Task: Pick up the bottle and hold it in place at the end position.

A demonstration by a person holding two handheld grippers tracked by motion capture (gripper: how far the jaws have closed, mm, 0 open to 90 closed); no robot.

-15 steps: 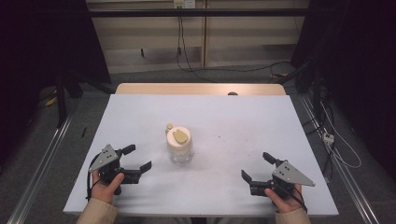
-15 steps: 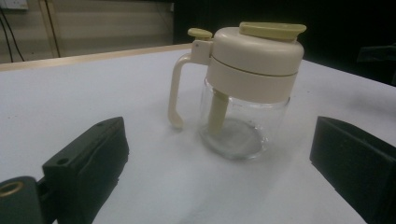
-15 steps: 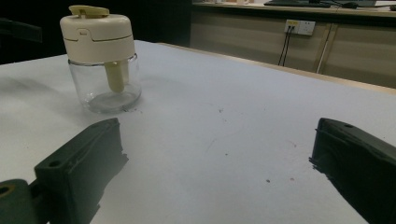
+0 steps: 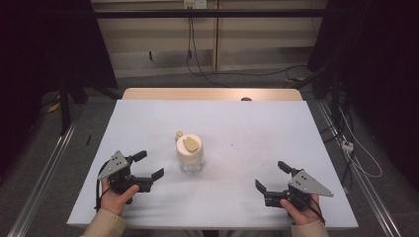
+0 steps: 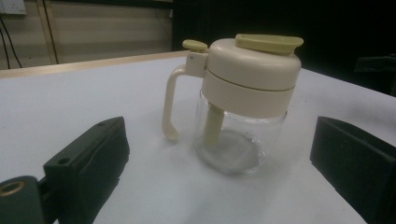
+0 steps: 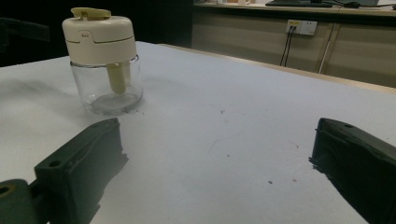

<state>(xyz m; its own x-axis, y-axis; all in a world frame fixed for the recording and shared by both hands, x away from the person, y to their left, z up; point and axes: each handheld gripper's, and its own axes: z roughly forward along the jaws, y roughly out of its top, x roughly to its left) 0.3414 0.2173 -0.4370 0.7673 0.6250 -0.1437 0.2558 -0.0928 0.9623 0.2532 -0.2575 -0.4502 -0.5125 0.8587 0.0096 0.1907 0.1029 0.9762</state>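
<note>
A small clear glass jar with a cream lid and a side handle (image 4: pixel 189 152) stands upright in the middle of the white table (image 4: pixel 257 128). Its glass looks empty in the left gripper view (image 5: pixel 243 112) and it sits at the upper left of the right gripper view (image 6: pixel 105 60). My left gripper (image 4: pixel 148 165) rests open near the front left edge, a short way left of the jar, jaws pointing at it. My right gripper (image 4: pixel 271 177) is open near the front right edge, farther from the jar, with nothing between its jaws.
A wooden strip (image 4: pixel 212 94) borders the table's far edge, with a small dark object (image 4: pixel 246 99) on it. Cables (image 4: pixel 346 143) and a rail run along the floor to the right. Dark curtains stand on both sides.
</note>
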